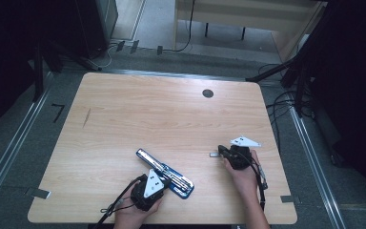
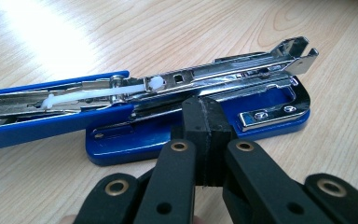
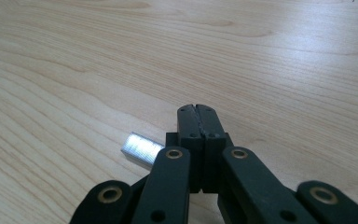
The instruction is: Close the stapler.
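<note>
A blue stapler (image 1: 167,173) lies opened out flat on the wooden table (image 1: 147,109) near its front edge. Its chrome magazine (image 2: 223,74) is exposed above the blue base (image 2: 270,122), and the blue top arm (image 2: 37,126) is swung out to the left. My left gripper (image 2: 205,109) is shut, its tips right against the stapler's near side with nothing between them. A short silver strip of staples (image 3: 142,148) lies on the table, seen small in the high view as the strip of staples (image 1: 214,154). My right gripper (image 3: 196,114) is shut just beside that strip, and its left arm hides part of it.
A round black grommet (image 1: 208,93) sits near the table's far edge. Beyond the table are a light wooden desk (image 1: 248,14), floor cables (image 1: 281,102) and dark stands at both sides. The person's hands come in at the front edge.
</note>
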The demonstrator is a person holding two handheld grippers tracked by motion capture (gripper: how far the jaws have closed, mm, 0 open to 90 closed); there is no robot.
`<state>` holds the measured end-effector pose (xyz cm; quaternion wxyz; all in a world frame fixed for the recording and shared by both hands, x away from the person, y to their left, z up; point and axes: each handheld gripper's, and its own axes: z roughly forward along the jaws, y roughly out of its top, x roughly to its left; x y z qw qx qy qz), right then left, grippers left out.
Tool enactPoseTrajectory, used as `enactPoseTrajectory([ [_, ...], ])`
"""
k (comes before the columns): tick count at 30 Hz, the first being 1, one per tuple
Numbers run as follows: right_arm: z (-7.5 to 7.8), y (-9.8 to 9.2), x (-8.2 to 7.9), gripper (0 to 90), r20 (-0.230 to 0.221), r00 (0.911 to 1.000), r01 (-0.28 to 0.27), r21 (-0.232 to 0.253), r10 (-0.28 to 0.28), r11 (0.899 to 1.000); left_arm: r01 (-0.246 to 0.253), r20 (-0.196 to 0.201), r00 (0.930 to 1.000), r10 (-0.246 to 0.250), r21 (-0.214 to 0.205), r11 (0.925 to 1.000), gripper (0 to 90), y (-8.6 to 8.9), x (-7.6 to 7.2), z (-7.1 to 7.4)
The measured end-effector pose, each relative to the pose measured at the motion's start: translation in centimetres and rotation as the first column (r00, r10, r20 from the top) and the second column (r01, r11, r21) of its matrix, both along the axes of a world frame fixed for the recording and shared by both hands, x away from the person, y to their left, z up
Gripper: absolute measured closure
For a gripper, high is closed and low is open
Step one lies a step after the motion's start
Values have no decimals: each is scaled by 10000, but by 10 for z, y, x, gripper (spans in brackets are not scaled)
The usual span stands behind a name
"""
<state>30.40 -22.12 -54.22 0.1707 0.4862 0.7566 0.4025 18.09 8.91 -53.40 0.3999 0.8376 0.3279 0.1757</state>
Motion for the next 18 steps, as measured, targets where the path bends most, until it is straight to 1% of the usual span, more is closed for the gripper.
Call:
enactPoseTrajectory([
  [5,-4,-1,2,900,-169,9999,-22,63,24,10000,3,-23,10000,-3,-12,10000,900,0,0,0],
  [12,-4,-1,2,900,-251,9996,-130,52,131,9999,-8,-21,10000,8,-19,10000,900,0,0,0],
  [18,-4,3,-2,900,-270,9992,-294,52,295,9996,-4,-16,10000,4,-18,10000,900,0,0,0],
])
